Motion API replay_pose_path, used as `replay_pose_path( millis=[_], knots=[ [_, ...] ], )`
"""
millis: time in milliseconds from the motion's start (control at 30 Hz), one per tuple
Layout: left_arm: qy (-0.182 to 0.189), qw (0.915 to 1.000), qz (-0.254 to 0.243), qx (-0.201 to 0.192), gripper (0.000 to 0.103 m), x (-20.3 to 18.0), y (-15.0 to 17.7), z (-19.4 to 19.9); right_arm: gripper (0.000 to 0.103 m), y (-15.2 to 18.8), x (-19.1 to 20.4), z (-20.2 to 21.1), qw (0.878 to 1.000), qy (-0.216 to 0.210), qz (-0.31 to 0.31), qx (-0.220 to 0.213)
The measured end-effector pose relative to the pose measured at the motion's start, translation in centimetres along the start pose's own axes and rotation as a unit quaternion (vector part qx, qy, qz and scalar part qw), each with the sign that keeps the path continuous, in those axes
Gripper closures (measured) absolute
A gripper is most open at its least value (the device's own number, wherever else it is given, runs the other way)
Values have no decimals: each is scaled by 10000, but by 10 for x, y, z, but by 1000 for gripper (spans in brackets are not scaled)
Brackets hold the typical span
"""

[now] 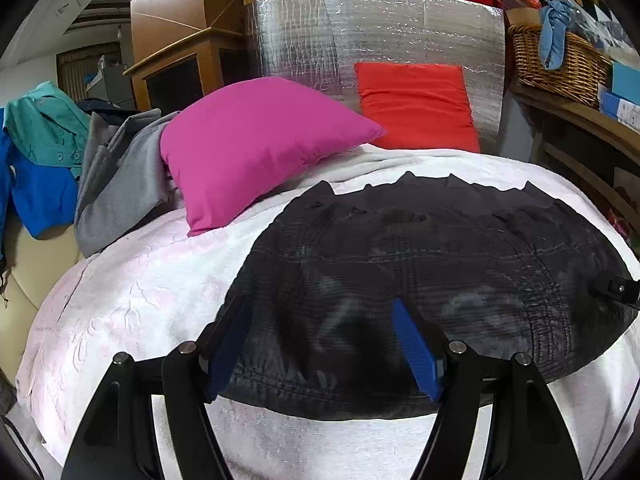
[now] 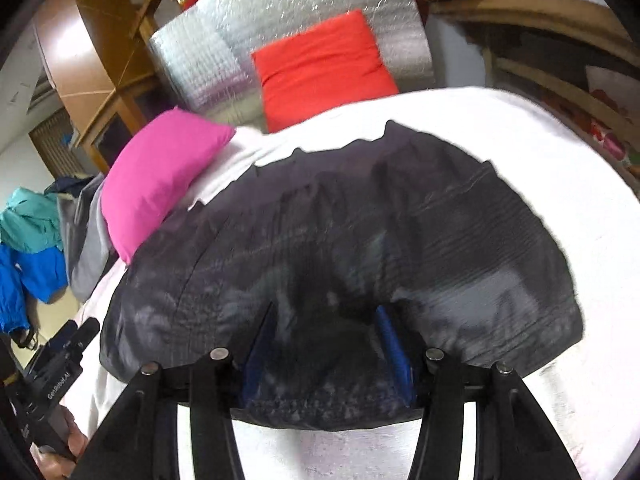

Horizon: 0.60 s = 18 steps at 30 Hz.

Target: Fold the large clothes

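The dark garment (image 1: 420, 280) is lying spread on the white bed cover (image 1: 132, 312), directly ahead of and under both claws, and it is looking already doubled into a compact, roughly rectangular block with a stitched seam running across it and a jagged, zigzag far edge; judging by that shape, at least one fold seems done, and a further halving plus squaring of the edges is probably what is left. The left gripper (image 1: 320, 344) is hovering over the garment's near edge with its blue pads (image 1: 416, 352) standing well apart, nothing between them; whether the tips are touching the cloth I cannot tell. The right gripper (image 2: 328, 344) is sitting likewise over the near hem, its fingers spread and holding nothing, though that view is blurred; the left tool is showing at its far left, gripped in the person's hand (image 2: 70, 446). Beyond the garment, ahead and to the left of the claws, a pink pillow (image 1: 260, 148) is resting on the cover, just beside the garment's far left corner; a red cushion (image 1: 416, 104) is leaning against a silver foil panel (image 1: 312, 36) further ahead. Off to the far left, grey (image 1: 120, 184), teal and blue clothes are lying heaped, seemingly still waiting to be folded.
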State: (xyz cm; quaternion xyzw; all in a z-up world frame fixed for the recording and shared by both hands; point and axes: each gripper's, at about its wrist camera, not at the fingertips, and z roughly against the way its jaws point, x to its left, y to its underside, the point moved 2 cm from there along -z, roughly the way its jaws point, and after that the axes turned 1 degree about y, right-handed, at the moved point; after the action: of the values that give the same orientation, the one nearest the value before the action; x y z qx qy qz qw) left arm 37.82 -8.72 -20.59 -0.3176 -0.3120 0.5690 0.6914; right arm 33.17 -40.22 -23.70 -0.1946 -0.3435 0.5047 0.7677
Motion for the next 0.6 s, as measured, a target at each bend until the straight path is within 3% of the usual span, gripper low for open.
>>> replay_pose_path(
  millis=[267, 400, 500, 600],
  knots=[
    [15, 9999, -102, 53, 30, -12, 1, -5, 49, 0, -5, -19, 9992, 195, 67, 344],
    [5, 9999, -151, 64, 30, -17, 1, -6, 49, -4, -9, -8, 9998, 62, -61, 182],
    [-15, 9998, -173, 80, 30, -18, 2, -8, 49, -15, -24, 8, 9992, 117, -308, -217],
    [-31, 9996, -181, 234, 29, -19, 5, -16, 49, -18, -45, 3, 9972, 375, -650, -49]
  ],
)
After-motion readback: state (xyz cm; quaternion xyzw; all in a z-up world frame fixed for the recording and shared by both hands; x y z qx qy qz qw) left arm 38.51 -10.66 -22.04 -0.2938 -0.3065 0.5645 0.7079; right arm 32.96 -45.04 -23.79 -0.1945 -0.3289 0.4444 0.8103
